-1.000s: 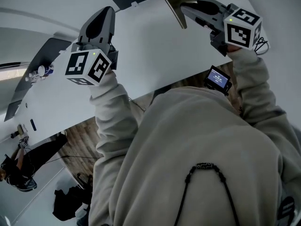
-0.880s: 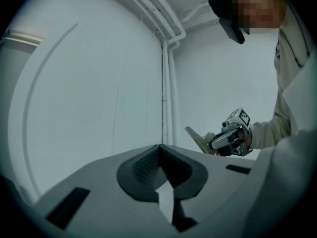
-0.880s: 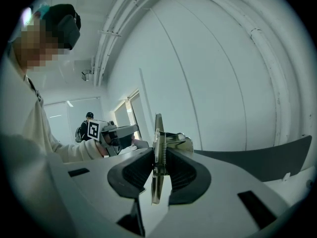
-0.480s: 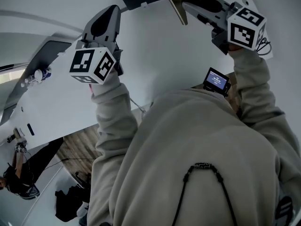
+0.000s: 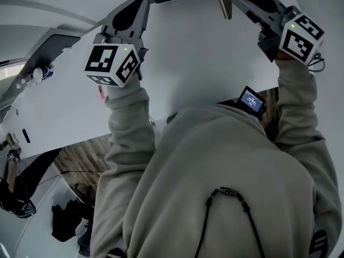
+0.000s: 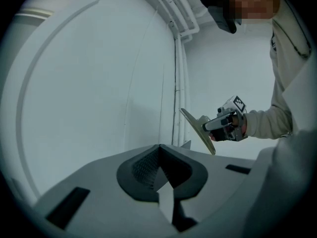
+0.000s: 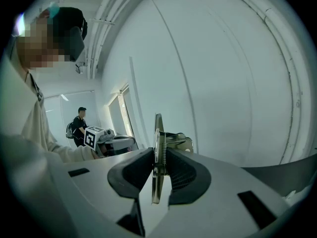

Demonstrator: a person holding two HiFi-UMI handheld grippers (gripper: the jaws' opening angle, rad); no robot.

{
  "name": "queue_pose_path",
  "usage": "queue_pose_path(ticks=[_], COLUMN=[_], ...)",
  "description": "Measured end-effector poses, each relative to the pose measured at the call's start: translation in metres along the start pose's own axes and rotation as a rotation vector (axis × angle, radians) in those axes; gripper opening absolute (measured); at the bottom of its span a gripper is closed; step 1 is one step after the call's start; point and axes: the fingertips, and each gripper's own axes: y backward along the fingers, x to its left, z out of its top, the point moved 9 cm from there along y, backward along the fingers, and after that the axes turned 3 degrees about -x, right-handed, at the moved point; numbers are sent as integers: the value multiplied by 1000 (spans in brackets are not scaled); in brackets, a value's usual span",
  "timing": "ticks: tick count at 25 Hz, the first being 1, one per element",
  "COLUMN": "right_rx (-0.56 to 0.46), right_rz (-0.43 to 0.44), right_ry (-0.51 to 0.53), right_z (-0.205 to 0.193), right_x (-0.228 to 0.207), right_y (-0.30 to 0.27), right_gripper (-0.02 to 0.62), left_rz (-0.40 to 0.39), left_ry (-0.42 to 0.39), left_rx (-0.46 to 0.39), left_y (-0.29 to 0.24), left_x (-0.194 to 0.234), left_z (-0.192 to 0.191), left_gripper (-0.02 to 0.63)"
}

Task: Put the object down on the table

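Thin brass-coloured metal plate with spring clip (image 7: pixel 157 128): was clamped edge-on between the jaws of the right hand-held gripper (image 7: pixel 157 167) and held in the air, clear of the white surface (image 5: pixel 204 63). Left hand-held gripper (image 6: pixel 159 157): jaws were closed together, nothing between them.

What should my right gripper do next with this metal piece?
Probably lower the right gripper toward the white table: its jaws clamp the flat metal piece, which looks held in the air, not yet resting on anything.
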Motion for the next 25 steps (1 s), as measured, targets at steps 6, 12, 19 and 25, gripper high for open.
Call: queue_pose_path(ticks=[6,12,19,25], right_rx=[-12,-82,-91,-88], right_rz=[30,60,91,88], right_ry=[0,15,10,5], right_z=[7,44,48,51], right_x=[0,9,14,10], right_y=[2,32,41,42], right_gripper=[103,103,103,103], left_rz=[86,89,104,95], left_ry=[23,-56,-23,-16], left_rx=[-19,22,-25,-33], left_y=[7,14,30,29], left_x=[-4,-37,-47,-46], left_z=[9,52,67,72], left_gripper=[2,2,2,2])
